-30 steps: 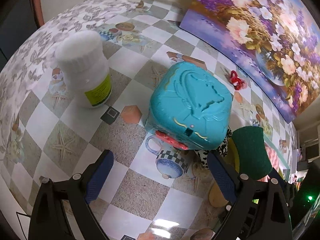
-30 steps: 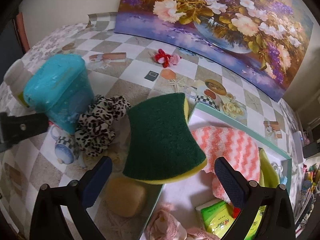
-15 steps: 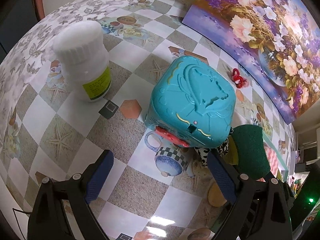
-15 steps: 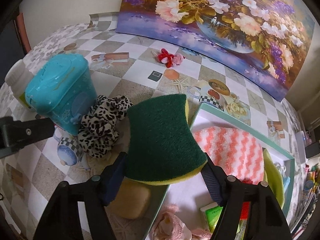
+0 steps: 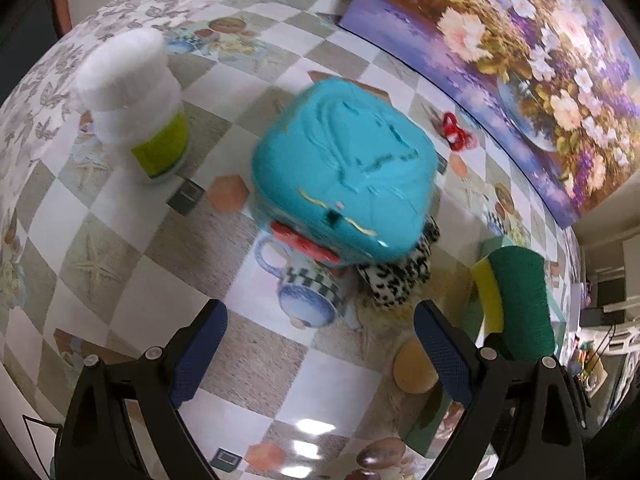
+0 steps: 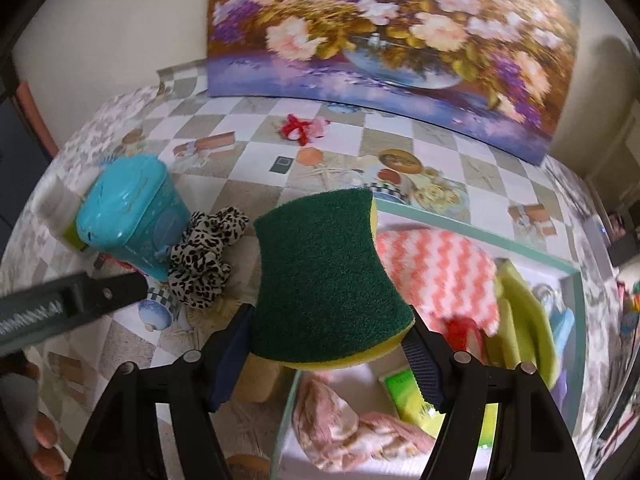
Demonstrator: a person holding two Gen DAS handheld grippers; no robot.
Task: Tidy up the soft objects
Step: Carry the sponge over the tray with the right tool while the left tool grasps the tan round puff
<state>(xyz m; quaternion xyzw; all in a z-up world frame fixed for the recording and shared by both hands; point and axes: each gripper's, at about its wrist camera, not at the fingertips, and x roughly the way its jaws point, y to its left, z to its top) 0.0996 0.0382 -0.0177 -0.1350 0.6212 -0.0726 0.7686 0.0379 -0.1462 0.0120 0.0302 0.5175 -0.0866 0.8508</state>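
My right gripper (image 6: 328, 354) is shut on a green and yellow sponge (image 6: 326, 276) and holds it raised above the table, at the left edge of a teal-rimmed white tray (image 6: 472, 236). The sponge also shows in the left wrist view (image 5: 518, 300). The tray holds a pink striped cloth (image 6: 432, 276), a yellow-green cloth (image 6: 524, 328) and a pink rag (image 6: 340, 428). A leopard-print scrunchie (image 6: 208, 256) lies beside a teal box (image 5: 344, 168). A tan sponge (image 5: 414, 366) lies near the tray. My left gripper (image 5: 320, 356) is open and empty, in front of the teal box.
A white bottle with a green label (image 5: 138, 108) stands at the left. A red and pink hair tie (image 6: 302, 128) lies near the flower painting (image 6: 392, 36) leaning on the back wall. A green packet (image 6: 408, 396) lies in the tray.
My right gripper has closed on the sponge and lifted it off the table. My left gripper has drawn back slightly and stays open.
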